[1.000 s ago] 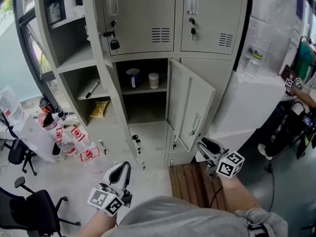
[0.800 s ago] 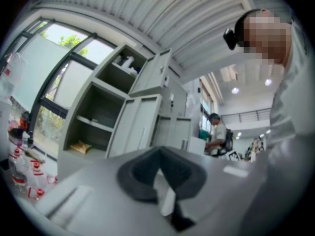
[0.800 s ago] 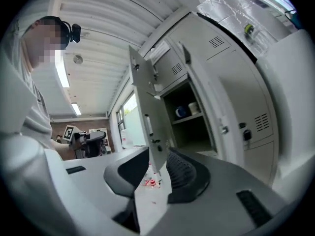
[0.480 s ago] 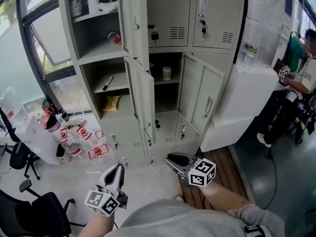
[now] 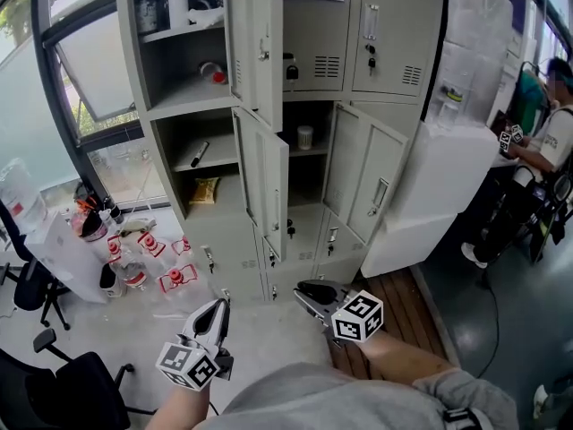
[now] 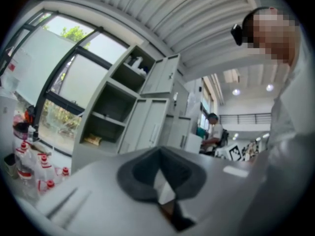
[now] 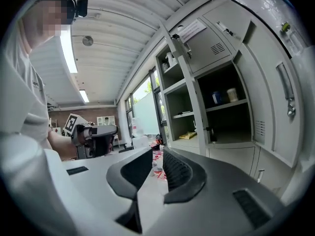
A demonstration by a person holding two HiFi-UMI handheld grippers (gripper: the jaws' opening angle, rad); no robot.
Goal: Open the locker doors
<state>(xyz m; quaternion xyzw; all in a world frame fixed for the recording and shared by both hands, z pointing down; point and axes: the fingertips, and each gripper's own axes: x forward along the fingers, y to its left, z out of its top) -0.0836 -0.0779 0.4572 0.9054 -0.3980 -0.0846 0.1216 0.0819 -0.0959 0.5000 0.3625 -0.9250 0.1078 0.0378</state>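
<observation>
Open locker doors, part way through: 3 doors of the grey locker bank [image 5: 421, 106] stand ajar ahead of and above both grippers, namely the top-left door [image 5: 255, 34], the middle-left door [image 5: 267, 182] below it and a middle-row door [image 5: 363, 182] further right. The 2 upper doors to the right are shut, 1 with a padlock [image 5: 291, 72] hanging from it and the other [image 5: 394, 30] with keys in its lock. The bottom-row doors [image 5: 300, 231], nearest the grippers, also look shut. By this count about half the job is left, and the padlocked door may not open at all.

Neither gripper touches the locker; both hang low in front of the person, well apart from any door. The left gripper [image 5: 218, 310] points up toward the left column with its pads drawn together and nothing between them. The right gripper [image 5: 304, 289], just beside a slatted wooden platform [image 5: 394, 316], is closing. Its ribbed pads are down to a narrow gap, and only the far floor shows through it. It holds nothing.

Red-capped bottles [image 5: 134, 262] litter the floor left of the left gripper. A seated person [image 5: 555, 146] works far to the right of the right gripper.
</observation>
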